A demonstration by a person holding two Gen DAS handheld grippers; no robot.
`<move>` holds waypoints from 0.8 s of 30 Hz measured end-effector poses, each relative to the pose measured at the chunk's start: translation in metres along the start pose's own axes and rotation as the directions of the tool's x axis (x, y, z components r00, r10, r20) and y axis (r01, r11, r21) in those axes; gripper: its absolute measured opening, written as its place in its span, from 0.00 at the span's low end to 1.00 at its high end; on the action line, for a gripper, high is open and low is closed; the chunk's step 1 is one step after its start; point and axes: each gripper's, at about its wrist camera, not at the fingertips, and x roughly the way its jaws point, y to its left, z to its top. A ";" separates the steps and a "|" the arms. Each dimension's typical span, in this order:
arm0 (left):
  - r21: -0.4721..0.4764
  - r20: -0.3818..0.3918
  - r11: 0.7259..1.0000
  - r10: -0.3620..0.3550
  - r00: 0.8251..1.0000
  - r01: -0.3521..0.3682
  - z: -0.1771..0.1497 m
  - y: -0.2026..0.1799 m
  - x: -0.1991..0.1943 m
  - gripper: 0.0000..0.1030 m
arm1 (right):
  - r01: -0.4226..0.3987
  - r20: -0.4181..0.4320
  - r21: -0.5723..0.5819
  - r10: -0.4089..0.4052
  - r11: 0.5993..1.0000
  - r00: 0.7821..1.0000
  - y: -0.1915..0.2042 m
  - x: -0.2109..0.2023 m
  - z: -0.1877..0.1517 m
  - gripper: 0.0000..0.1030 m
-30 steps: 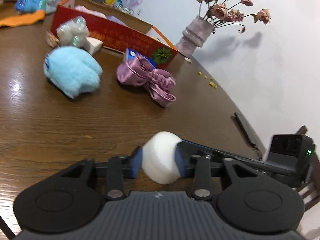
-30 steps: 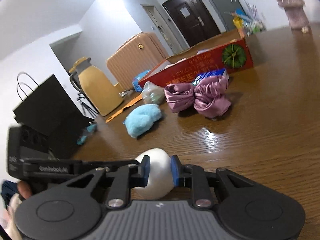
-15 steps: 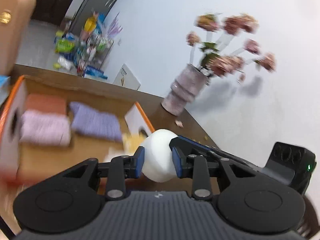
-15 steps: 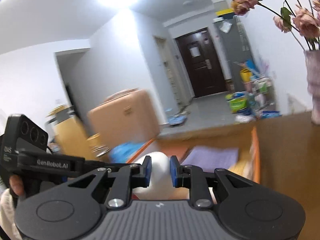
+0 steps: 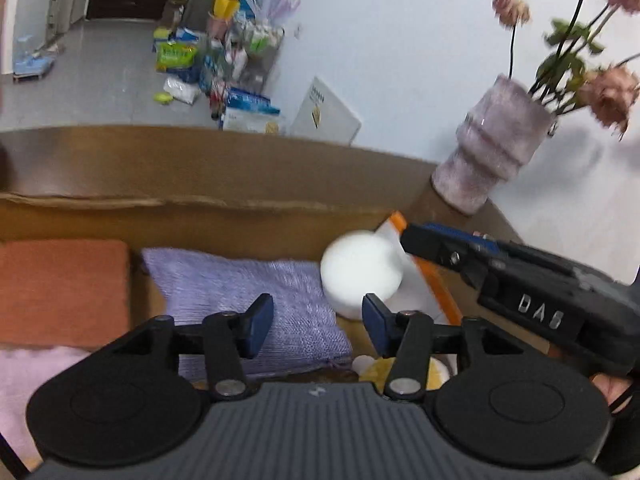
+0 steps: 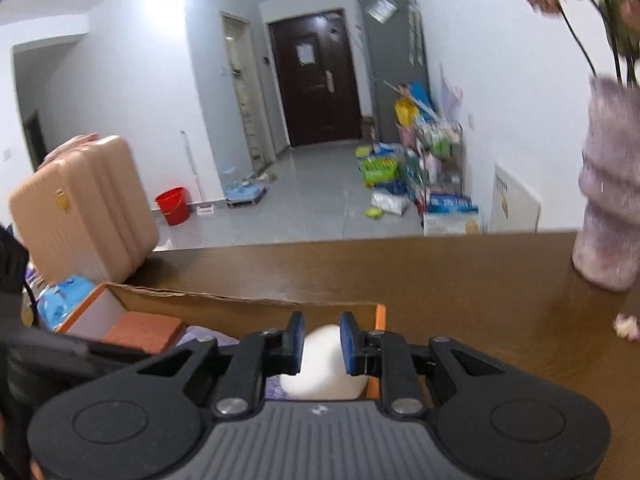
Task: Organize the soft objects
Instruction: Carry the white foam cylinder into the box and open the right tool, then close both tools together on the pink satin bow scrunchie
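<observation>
A white soft ball [image 5: 360,272] hangs over the open cardboard box [image 5: 200,200], near its right end. My right gripper [image 6: 322,342] is shut on the white ball [image 6: 324,364]; its arm [image 5: 520,292] reaches in from the right in the left wrist view. My left gripper [image 5: 316,320] is open and empty just in front of the ball. In the box lie a purple cloth [image 5: 248,300], an orange-red pad [image 5: 60,284] and a pink fluffy piece [image 5: 28,384].
A pink vase [image 5: 492,168] with dried roses stands on the brown table [image 6: 440,272] right of the box. A yellow soft item [image 5: 384,372] lies at the box's near right. Beyond the table are a suitcase [image 6: 80,208] and floor clutter.
Both grippers carried the ball from the table up over the box. My left gripper has opened and let go; the right one still holds the ball.
</observation>
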 end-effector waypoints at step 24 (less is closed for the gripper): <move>0.174 0.314 0.922 0.282 0.907 -0.347 -0.169 -0.035 -0.309 0.75 | -0.059 0.107 -0.211 0.083 0.976 0.991 0.068 -0.280 -0.059 0.57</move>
